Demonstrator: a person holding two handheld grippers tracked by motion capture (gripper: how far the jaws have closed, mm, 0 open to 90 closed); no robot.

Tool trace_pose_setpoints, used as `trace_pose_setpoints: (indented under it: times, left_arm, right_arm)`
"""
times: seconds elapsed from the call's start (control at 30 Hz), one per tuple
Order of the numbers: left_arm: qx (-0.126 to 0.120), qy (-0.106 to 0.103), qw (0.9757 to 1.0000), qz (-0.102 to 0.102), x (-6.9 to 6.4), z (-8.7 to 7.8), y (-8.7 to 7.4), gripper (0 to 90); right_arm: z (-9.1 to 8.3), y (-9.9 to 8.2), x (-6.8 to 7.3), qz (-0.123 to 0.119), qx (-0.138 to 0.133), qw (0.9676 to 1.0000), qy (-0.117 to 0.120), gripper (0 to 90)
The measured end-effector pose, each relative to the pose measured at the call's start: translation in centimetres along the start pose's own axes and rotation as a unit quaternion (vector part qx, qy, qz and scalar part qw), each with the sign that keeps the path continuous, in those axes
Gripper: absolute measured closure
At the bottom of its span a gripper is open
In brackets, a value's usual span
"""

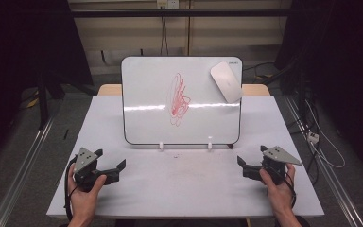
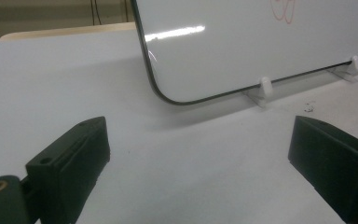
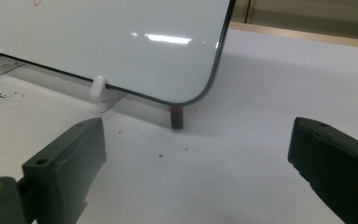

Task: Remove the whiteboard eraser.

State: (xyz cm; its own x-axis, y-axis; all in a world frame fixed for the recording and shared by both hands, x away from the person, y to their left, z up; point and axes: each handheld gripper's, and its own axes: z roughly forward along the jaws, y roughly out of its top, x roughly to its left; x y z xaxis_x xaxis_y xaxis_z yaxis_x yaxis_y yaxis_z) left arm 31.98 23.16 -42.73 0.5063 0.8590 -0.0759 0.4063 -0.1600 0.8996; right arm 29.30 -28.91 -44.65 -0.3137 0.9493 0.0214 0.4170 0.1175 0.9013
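Observation:
A whiteboard (image 1: 146,104) stands upright at the middle of the white table (image 1: 179,189), held by two small white clips (image 1: 160,145). A red scribble (image 1: 179,99) covers its centre, and a pale eraser (image 1: 227,81) sticks to its upper right corner. My left gripper (image 1: 111,160) rests at the front left, open, with bare table between its jaws (image 2: 200,154). My right gripper (image 1: 252,155) rests at the front right, open as well, nothing between the jaws (image 3: 196,154). A small dark and red piece (image 3: 176,117) sits under the board's lower right corner (image 3: 205,93).
Bare table surface lies between the two grippers and in front of the board. Small dark specks (image 3: 7,95) mark the table near the clips. Black curtains, cables and metal floor rails (image 1: 23,165) surround the table.

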Motion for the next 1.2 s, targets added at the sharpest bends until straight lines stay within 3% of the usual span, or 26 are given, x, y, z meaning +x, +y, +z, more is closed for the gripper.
trace_pose_setpoints:
  times: [0.33, 0.57, 0.7, 0.87, 1.2]
  left_arm:
    - [0.006, -0.002, 1.0, 0.001, 0.0, 0.3, 0.1, 5.3]
    - [0.01, -0.004, 0.9999, 0.006, 0.2, 0.6, 0.0, 5.3]
    - [0.012, -0.005, 0.9999, 0.002, 0.3, 0.7, 0.0, 5.3]
    - [0.009, -0.006, 0.9999, 0.003, 0.4, 0.6, 0.0, 5.3]
    - [0.005, -0.004, 1.0, 0.003, 0.2, 0.5, 0.4, 5.3]
  right_arm:
    - [0.1, 0.0, -0.2, 0.005, -0.004, 1.0, 0.0, 4.5]
    - [0.3, 0.4, -0.5, 0.001, -0.025, 0.9997, -0.001, 4.8]
    - [0.7, 0.7, -0.6, 0.006, -0.016, 0.9998, -0.011, 5.0]
    - [1.1, 1.2, -0.4, -0.004, -0.007, 0.9999, -0.012, 5.2]
    - [2.2, 4.1, -0.1, -0.02, -0.021, 0.9995, -0.01, 5.3]
